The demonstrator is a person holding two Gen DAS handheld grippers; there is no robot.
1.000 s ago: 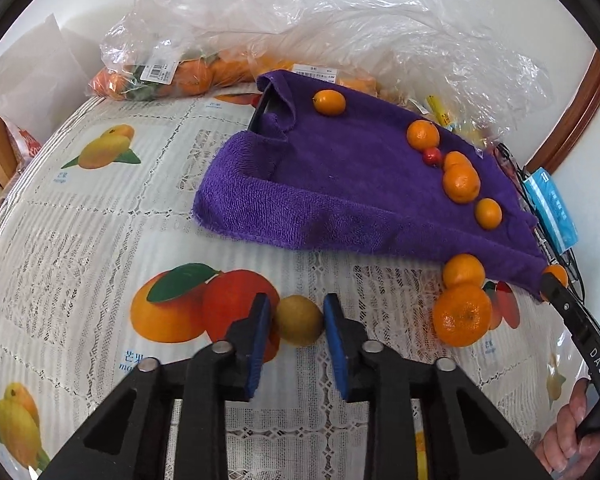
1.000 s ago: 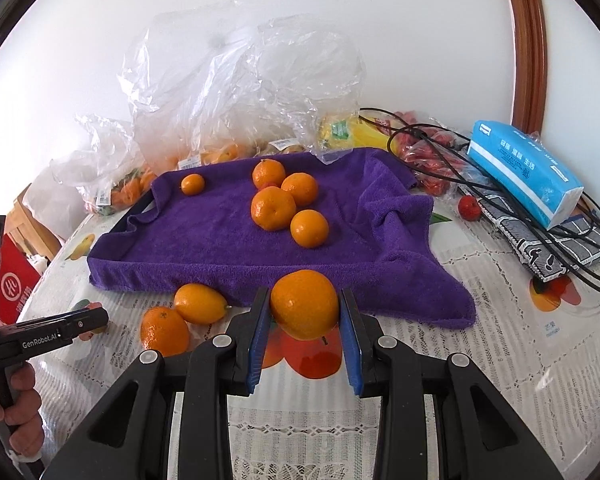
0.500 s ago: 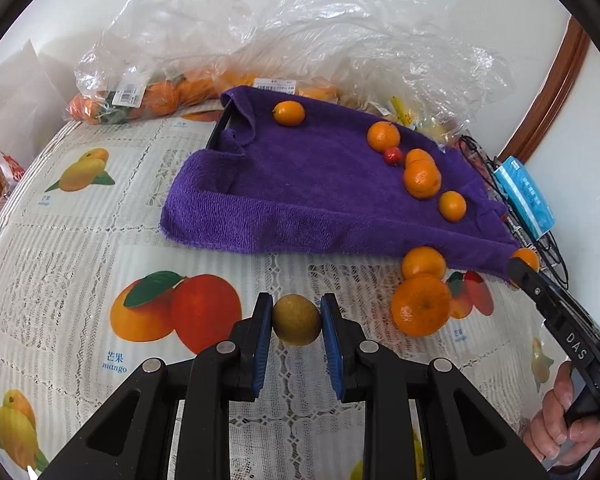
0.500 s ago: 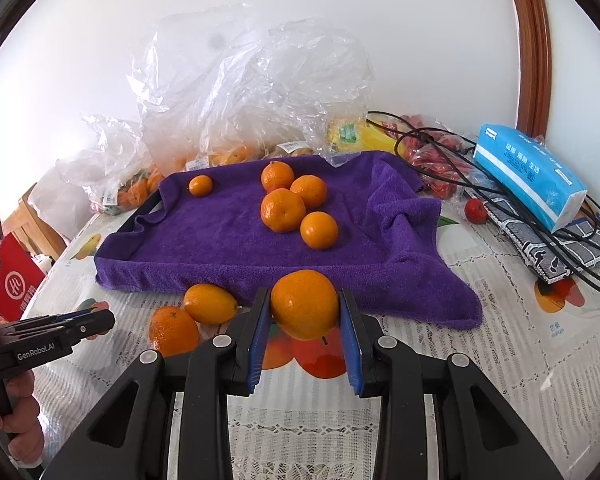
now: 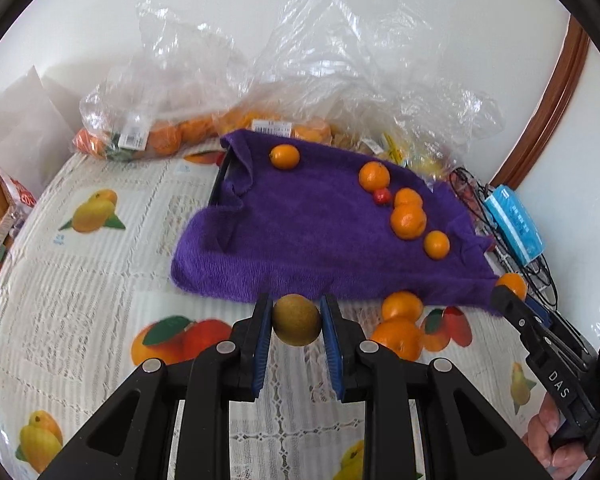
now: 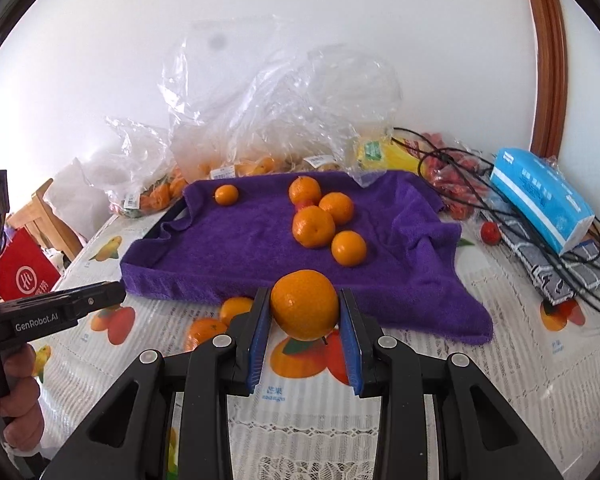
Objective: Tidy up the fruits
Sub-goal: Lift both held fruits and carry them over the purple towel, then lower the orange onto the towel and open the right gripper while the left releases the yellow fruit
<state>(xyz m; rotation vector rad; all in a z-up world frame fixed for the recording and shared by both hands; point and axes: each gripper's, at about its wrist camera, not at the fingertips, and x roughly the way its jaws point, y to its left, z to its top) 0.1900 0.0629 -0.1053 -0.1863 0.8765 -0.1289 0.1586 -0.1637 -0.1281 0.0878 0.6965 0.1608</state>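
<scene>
My left gripper [image 5: 296, 320] is shut on a small brownish-green round fruit [image 5: 297, 319], held above the tablecloth just in front of the purple towel [image 5: 300, 232]. My right gripper [image 6: 305, 312] is shut on an orange [image 6: 304, 304], also lifted near the towel's [image 6: 240, 248] front edge. Several oranges [image 6: 313, 226] and a small red fruit [image 5: 381, 196] lie on the towel, which covers a black tray [image 5: 220, 178]. Two oranges [image 5: 398, 320] rest on the cloth in front of the towel. The right gripper's tip with its orange [image 5: 511, 285] shows in the left wrist view.
Clear plastic bags [image 5: 320, 80] with more oranges pile up behind the towel by the wall. A blue tissue pack [image 6: 540, 196], black cables [image 6: 580, 264] and a small red fruit [image 6: 490, 232] lie to the right. A red bag [image 6: 24, 272] sits off the table's left edge.
Both grippers have risen with their fruits; the brownish fruit has left the tablecloth and now hangs before the towel's front edge. The jaws stayed closed on both fruits.
</scene>
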